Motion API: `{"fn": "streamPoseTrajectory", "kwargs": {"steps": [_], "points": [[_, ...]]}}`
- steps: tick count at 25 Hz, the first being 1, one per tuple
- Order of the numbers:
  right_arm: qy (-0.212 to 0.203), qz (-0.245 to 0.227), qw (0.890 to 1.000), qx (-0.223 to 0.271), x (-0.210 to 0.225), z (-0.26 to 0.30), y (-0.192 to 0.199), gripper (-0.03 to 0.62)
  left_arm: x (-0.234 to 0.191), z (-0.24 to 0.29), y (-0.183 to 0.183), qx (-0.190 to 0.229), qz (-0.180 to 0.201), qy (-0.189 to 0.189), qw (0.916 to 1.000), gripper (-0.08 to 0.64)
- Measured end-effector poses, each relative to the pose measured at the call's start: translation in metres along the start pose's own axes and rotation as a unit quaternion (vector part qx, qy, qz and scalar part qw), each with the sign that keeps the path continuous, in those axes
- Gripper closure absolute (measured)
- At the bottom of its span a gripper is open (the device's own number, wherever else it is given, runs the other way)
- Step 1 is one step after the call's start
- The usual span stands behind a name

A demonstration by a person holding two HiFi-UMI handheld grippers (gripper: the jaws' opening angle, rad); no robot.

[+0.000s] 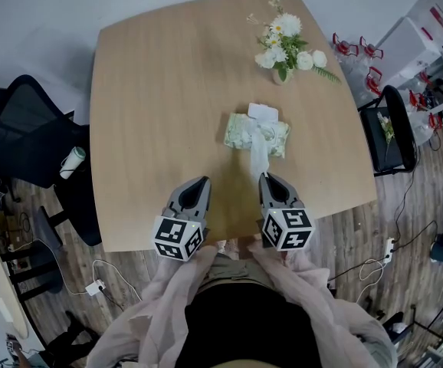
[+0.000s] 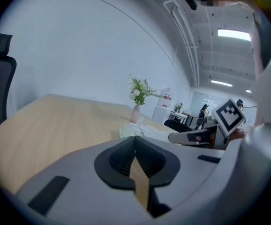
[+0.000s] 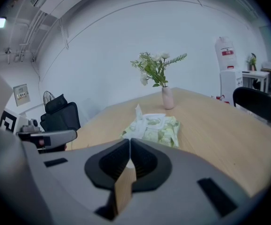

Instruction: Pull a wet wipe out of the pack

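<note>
The pack (image 1: 238,133) lies flat on the table (image 1: 152,90), roughly in the middle and a little toward the person's right, with its white flap (image 1: 262,112) folded back on the far side. A wipe (image 1: 259,156) comes out of the opening as a narrow, twisted strip and runs toward the person, over the pack's near edge, to the tip of the right gripper (image 1: 267,178).

That gripper's jaws are together on the wipe's near end (the strip is thin, so hardly any gap shows between the pads). In its own view the right gripper (image 3: 129,142) points at the pack (image 3: 156,128), which sits just ahead of it.

The left gripper (image 1: 200,181) is beside the right one, near the table's front edge and apart from the pack. Its jaws are pressed together with nothing between them, as the left gripper (image 2: 135,139) shows in its own view.

A vase of flowers (image 1: 284,48) stands beyond the pack, toward the far right corner. A black chair (image 1: 22,129) sits off the table's left side.
</note>
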State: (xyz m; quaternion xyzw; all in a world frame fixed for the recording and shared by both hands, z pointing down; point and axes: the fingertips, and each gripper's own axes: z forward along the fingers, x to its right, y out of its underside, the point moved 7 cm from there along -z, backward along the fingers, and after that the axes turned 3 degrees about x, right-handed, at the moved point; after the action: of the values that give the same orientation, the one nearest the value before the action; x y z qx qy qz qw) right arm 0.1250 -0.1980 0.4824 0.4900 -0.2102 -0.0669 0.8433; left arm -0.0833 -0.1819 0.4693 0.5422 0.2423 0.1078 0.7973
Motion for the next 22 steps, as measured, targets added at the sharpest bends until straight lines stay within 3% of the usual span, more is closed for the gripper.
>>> {"fn": "streamPoseTrajectory", "kwargs": {"steps": [22], "points": [[0.017,0.007,1.000,0.014,-0.014,-0.021,0.010,0.581,0.004,-0.021,0.002,-0.003,0.013,0.021,0.9997,0.548]]}}
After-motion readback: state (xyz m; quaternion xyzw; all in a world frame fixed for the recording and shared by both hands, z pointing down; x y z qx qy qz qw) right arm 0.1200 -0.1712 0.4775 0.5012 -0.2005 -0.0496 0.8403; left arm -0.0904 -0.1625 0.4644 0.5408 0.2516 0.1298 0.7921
